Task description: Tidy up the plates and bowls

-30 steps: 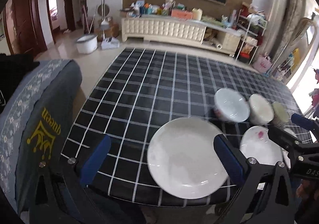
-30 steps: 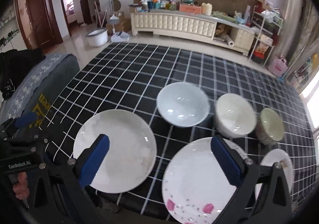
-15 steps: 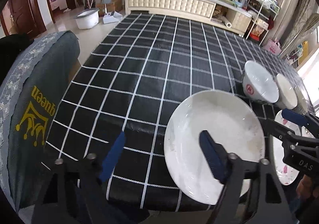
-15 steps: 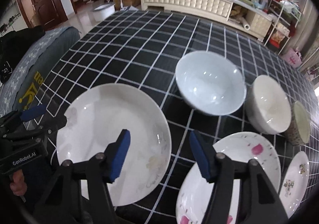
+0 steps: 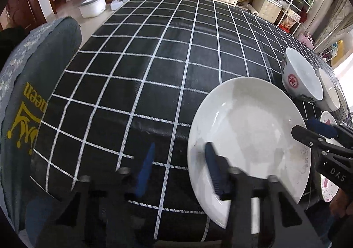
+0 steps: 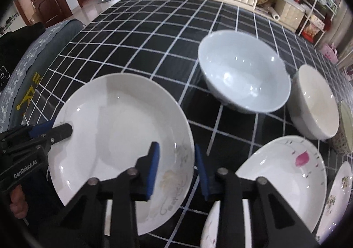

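Plates and bowls were all unsorted, each sitting singly on the checked tablecloth; nothing stacked, so the task looked to be at its very start.

Plain white plate sat near the front table edge, on the left of the group. Left gripper had just been closing: one blue pad over the plate's left rim, the other outside it over the cloth. Rim between the jaws, gap visible, no clamp that I could see. Right gripper had also just been closing, straddling the same plate's right rim, pads not yet pressing. Neither held anything.

Other items:
- pale blue-white bowl behind the plate, apart from it
- cream bowl just beside that
- third small patterned bowl at the right edge, mostly cut off
- pink-petal plate front right, apart from the white one
- small floral plate further right

Judgement: first pick in progress, a two-sided grab on the white plate. Left to do: stack three plates, nest three bowls.
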Tool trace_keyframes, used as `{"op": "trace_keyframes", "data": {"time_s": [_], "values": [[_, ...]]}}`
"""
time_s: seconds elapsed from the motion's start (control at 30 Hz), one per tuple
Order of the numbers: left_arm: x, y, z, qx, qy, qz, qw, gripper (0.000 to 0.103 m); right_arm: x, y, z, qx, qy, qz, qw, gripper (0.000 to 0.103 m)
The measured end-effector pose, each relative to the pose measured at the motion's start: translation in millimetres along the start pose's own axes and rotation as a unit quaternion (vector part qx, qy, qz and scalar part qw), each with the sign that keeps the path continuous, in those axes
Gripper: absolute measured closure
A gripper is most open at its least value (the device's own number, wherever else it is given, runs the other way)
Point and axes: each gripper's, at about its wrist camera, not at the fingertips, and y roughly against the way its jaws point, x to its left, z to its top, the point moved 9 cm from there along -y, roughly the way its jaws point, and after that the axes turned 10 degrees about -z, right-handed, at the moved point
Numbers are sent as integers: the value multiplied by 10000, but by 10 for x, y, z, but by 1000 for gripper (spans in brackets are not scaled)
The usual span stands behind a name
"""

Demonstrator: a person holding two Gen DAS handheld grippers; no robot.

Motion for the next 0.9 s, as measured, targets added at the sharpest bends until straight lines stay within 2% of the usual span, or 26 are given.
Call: {"op": "trace_keyframes", "data": {"time_s": [0.2, 0.63, 0.9], "values": [[-122, -50, -11, 78, -70, -332, 9994, 88, -20, 17, -16, -108, -102, -122, 9998, 74], [-191, 10, 40, 34, -50, -75, 10000, 87, -25, 61, 22, 27, -406, -125, 9991, 74], [-93, -7, -49, 123, 147, -150, 9997, 87, 47, -9, 43, 77, -356, 1, 9993, 74]]}}
